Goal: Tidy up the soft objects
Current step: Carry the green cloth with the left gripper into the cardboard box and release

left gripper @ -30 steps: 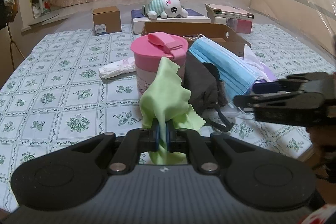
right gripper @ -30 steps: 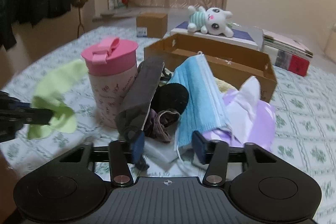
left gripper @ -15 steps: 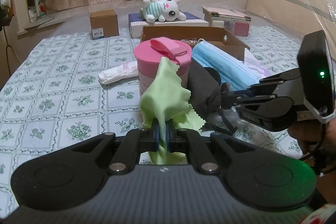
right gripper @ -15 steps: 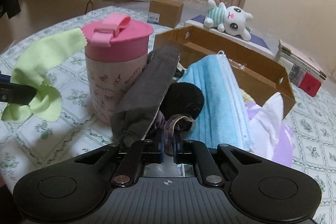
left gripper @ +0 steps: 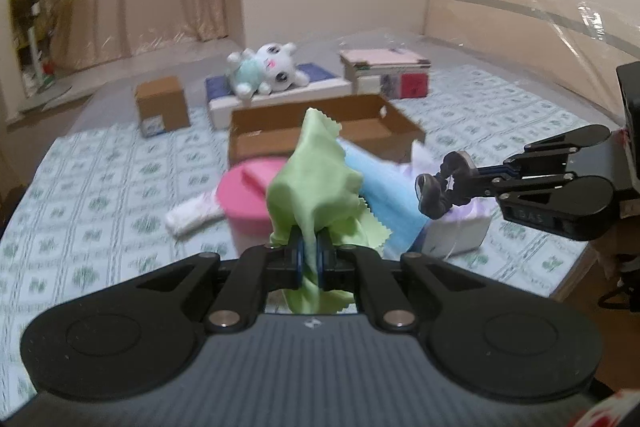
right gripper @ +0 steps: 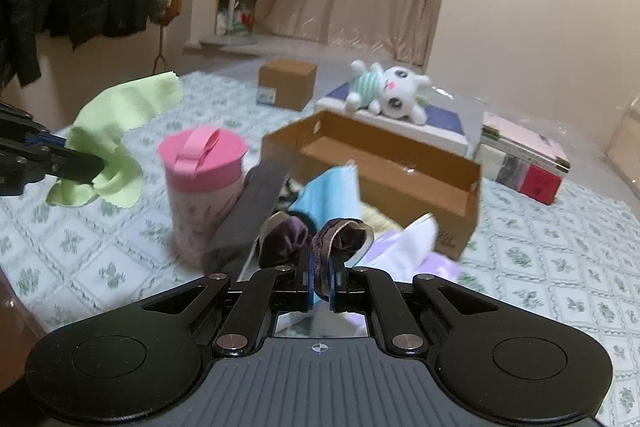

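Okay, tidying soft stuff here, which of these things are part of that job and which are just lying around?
Part of the job:
- green cloth, held by left gripper
- dark scrunchie, held by right gripper
- blue face mask
- grey fabric strip
- open cardboard box

Lying about:
- pink cup
- plush toy
- small closed box
- stacked books

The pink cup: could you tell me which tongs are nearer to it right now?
Left, I think. The left tongs, shut on the green cloth, hover just in front of the pink cup; the right tongs, holding a dark scrunchie, sit farther off to its right.
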`<state>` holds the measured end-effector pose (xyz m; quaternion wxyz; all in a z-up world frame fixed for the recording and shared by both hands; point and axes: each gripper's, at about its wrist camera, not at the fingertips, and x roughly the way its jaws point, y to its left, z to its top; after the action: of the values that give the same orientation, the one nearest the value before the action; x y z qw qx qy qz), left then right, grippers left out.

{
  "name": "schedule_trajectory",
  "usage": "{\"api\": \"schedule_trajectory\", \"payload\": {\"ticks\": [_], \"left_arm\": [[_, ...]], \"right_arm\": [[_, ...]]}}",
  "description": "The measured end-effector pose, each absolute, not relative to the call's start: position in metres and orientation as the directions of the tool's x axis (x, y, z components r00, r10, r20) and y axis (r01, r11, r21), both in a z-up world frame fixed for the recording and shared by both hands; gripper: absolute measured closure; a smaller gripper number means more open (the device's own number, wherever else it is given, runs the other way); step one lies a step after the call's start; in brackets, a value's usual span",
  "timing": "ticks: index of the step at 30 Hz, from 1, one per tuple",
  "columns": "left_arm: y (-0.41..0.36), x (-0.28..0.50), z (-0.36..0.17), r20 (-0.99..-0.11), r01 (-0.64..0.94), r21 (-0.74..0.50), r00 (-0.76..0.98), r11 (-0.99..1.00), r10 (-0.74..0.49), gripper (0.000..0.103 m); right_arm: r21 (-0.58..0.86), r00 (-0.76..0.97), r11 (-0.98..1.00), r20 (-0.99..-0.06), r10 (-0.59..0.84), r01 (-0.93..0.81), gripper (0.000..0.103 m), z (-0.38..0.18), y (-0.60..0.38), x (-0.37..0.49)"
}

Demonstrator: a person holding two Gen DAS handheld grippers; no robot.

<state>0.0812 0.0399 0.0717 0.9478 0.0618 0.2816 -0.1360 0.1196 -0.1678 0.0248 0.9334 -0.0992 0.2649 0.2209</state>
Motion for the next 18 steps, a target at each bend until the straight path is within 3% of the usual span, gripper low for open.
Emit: {"api": "schedule_trajectory", "payload": {"ticks": [8, 18], "left_arm": [[0.022, 0.155, 0.104, -0.567, 0.383, 0.050, 0.771, 0.923, -0.290, 0.098], [-0.003, 0.304, 0.111, -0.634, 0.429, 0.077, 0.718, 0.900, -0.288, 0.098]], "right_arm": [[-0.049, 0.786, 0.907, -0.520, 0.335, -0.419, 0.096, 0.054, -0.215, 0.167], [0.027, 0.744, 0.921, -0.580, 0.330, -0.388, 0.096, 0.061, -0.240, 0.296]]}}
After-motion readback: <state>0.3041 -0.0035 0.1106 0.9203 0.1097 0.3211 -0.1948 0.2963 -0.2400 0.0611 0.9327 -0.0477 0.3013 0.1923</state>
